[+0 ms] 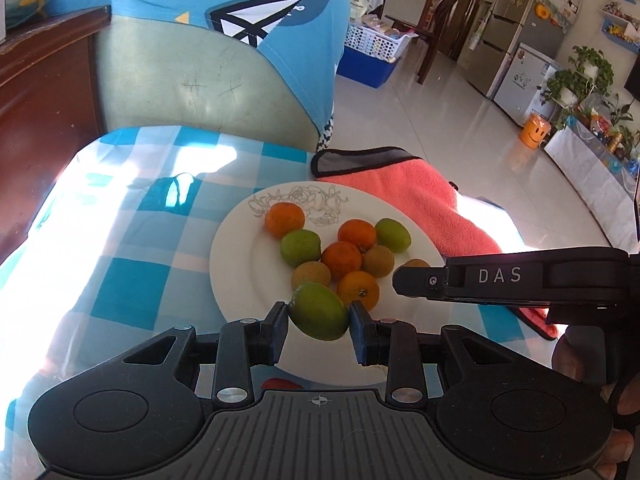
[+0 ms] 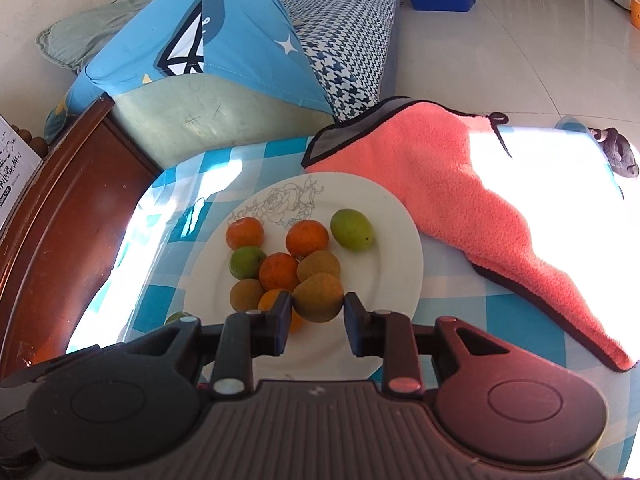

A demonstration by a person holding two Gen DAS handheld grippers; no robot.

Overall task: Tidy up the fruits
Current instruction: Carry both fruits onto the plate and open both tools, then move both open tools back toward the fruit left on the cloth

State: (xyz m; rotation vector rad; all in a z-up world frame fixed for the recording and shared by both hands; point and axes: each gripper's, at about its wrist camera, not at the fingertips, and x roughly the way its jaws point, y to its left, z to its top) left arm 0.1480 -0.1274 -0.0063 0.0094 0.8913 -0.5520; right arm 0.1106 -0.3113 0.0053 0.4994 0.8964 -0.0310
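"DAS" stands on the right tongs [image 1: 400,278] (white letters).

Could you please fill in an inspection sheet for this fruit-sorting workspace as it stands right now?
Surface: table under a blue-and-white checked cloth, sunlit in patches.
Job's things: white plate with a rose drawing holds orange, green and brownish fruits.
Clutter: pink towel with dark edging lies beside the plate, reaching off the table's far edge.
Grippers: left tongs shut on a green fruit above the plate's near rim; right tongs shut on a brown fruit over the plate.
Cables: nothing seen.
Surroundings: sofa with a blue cover, tiled floor, white perforated basket, fridge and potted plants further off.
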